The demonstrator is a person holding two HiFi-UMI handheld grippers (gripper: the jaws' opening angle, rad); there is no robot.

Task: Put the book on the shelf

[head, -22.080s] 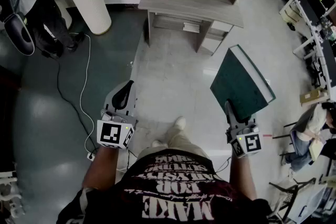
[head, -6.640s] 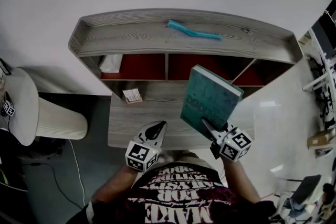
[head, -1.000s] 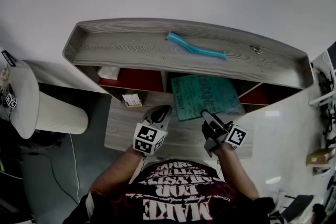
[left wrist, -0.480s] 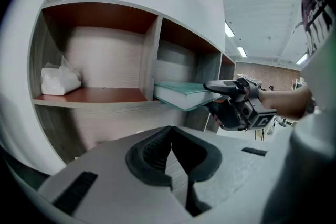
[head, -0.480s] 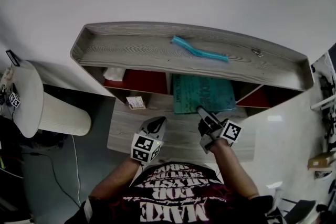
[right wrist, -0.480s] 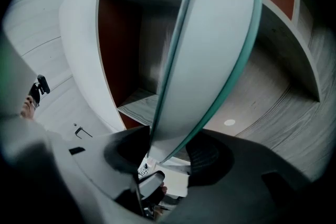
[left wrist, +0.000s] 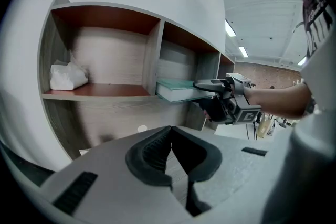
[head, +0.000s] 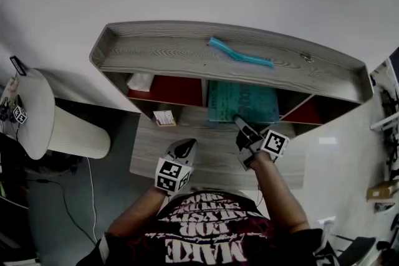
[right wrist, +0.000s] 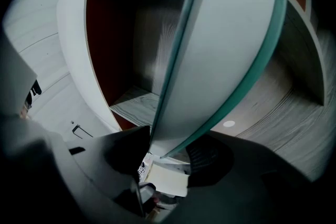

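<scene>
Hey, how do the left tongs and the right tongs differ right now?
The right tongs are clamped on the teal book, while the left tongs are shut with nothing between them. The right tongs are up at the mouth of the shelf's middle compartment, while the left tongs hang back over the desk. Both carry a marker cube.

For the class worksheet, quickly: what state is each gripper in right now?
Left gripper: closed, fingers together, holding nothing.
Right gripper: closed on the green book.
</scene>
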